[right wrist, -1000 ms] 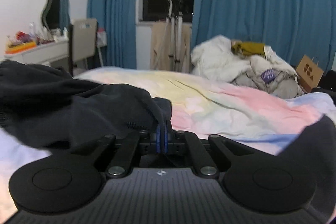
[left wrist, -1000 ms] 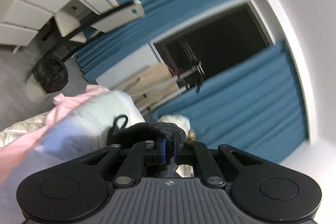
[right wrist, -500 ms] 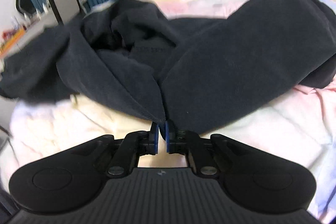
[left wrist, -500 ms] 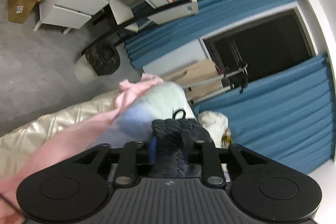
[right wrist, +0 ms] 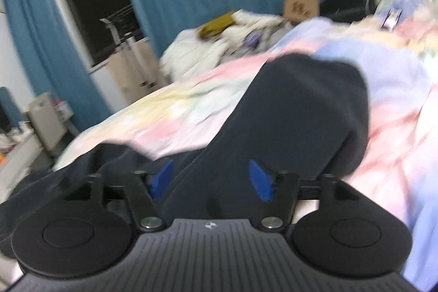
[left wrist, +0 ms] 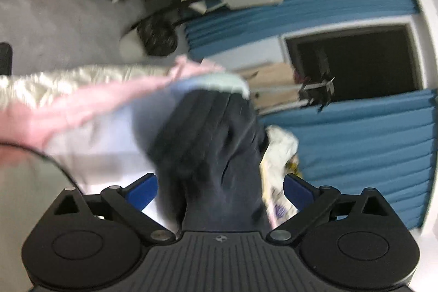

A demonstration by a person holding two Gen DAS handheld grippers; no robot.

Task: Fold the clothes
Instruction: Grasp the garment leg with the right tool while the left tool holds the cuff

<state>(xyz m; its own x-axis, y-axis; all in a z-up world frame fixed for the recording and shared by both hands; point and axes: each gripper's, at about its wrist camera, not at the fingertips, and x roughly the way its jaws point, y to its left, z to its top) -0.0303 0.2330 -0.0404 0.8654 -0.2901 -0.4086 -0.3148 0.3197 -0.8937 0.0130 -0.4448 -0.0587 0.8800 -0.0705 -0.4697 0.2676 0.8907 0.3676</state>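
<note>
**Q.** Where does the garment lie, and how do the claws stand?

**A.** The dark navy knit garment (right wrist: 298, 111) lies draped over the pastel tie-dye bedspread (right wrist: 191, 111), running from 6 o'clock up toward 1 o'clock in the right wrist view. In the left wrist view it (left wrist: 216, 144) fills the centre. The left gripper (left wrist: 220, 192) is spread wide, blue pads clear of the cloth on either side. The right gripper (right wrist: 212, 179) is likewise spread, gripping nothing; the fabric passes between its fingers.

**Q.** How will it handle?

**A.** Judged from its drape: soft, limp and light, with no stiffness to hold a crease. It should bunch or sag from any single pinch.

**Q.** Where to take hold?

**A.** Probably at an edge or corner, one claw each, well apart, so the cloth hangs taut between them. Blur hides the hem.
</note>
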